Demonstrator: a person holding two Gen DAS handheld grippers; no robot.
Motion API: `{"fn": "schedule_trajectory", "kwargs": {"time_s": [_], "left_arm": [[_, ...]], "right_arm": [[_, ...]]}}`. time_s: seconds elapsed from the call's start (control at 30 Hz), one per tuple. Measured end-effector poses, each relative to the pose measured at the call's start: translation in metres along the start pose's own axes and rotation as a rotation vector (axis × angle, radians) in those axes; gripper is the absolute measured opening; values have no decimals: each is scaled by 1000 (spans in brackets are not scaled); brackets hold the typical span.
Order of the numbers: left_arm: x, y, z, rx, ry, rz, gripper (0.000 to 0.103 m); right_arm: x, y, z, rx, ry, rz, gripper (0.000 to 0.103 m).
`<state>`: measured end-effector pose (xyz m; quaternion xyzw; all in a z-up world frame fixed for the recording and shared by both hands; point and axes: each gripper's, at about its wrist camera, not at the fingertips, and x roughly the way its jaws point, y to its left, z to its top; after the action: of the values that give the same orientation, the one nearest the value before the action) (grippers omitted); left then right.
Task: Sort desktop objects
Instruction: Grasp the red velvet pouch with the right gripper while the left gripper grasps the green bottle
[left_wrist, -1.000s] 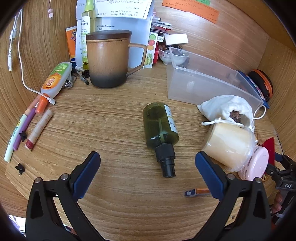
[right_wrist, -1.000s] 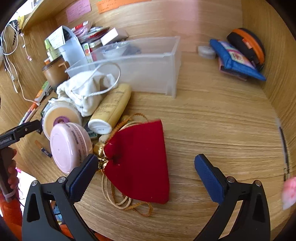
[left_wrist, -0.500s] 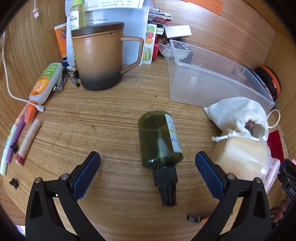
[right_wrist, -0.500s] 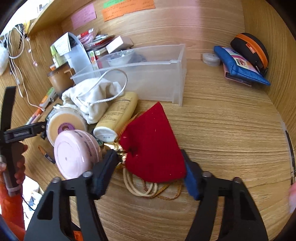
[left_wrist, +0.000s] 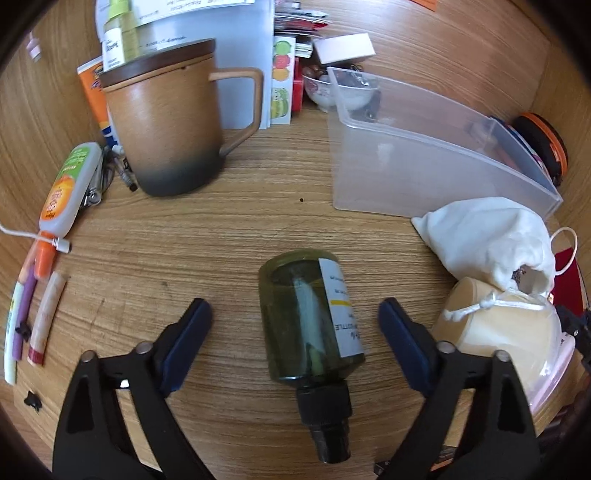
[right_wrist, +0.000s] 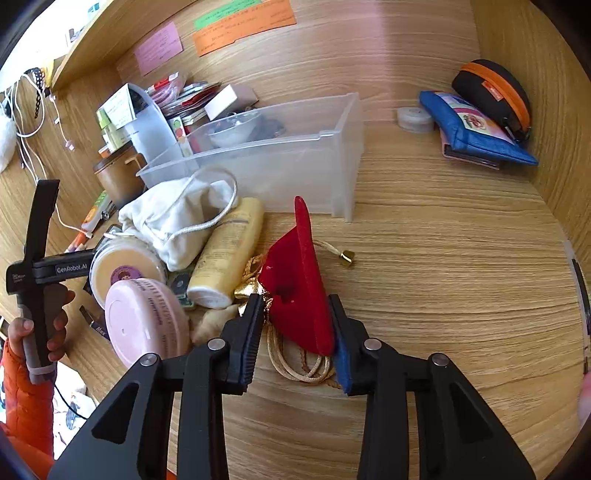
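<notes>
The wooden desk (right_wrist: 443, 280) is walled in: a wood panel rises along its far edge at 12 o'clock and another closes the right side at 3 o'clock. In the right wrist view the widest bare stretch of desk lies from 1 to 5 o'clock of the gripper, between the clear plastic bin (right_wrist: 280, 166) and the side wall; the far right corner holds a blue pouch (right_wrist: 476, 129) with a black and orange case (right_wrist: 491, 96) behind it. From 9 to 11 o'clock the surface is crowded with a white drawstring bag (right_wrist: 173, 218), a yellow tube (right_wrist: 229, 254) and a pink-lidded jar (right_wrist: 144, 325).

The right gripper (right_wrist: 295, 328) pinches the red velvet pouch (right_wrist: 299, 291); its jaws have just been closing, and the cloth is squeezed into an upright fold between the pads, with gold cord looped beneath it.

In the left wrist view the left gripper (left_wrist: 295, 347) is spread, its jaws just now narrowing, with the green bottle (left_wrist: 310, 321) lying on its side between the pads and touching neither. The bottle is dark translucent green with a white label, its black nozzle toward 6 o'clock. Bare desk runs from there to the brown lidded mug (left_wrist: 166, 125) at 11 o'clock; pens and a glue bottle (left_wrist: 66, 188) line the edge at 9 o'clock
</notes>
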<state>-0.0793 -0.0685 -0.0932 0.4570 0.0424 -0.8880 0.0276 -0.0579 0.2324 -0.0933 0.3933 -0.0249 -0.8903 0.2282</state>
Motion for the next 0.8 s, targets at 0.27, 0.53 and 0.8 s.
{"fn": "schedule_trajectory", "kwargs": {"time_s": [0.27,0.53,0.8], "left_arm": [[-1,1,2,27,5,37,58],[-5,-5,-1,35,2,20,41],[-24,-10,1,48,-45,22,41]], "right_arm": [[-14,-9,1,19,-39,7,31],[-33,-14,7,38,-84,31,31],[-50,-11,13,37,-129,54,31]]}}
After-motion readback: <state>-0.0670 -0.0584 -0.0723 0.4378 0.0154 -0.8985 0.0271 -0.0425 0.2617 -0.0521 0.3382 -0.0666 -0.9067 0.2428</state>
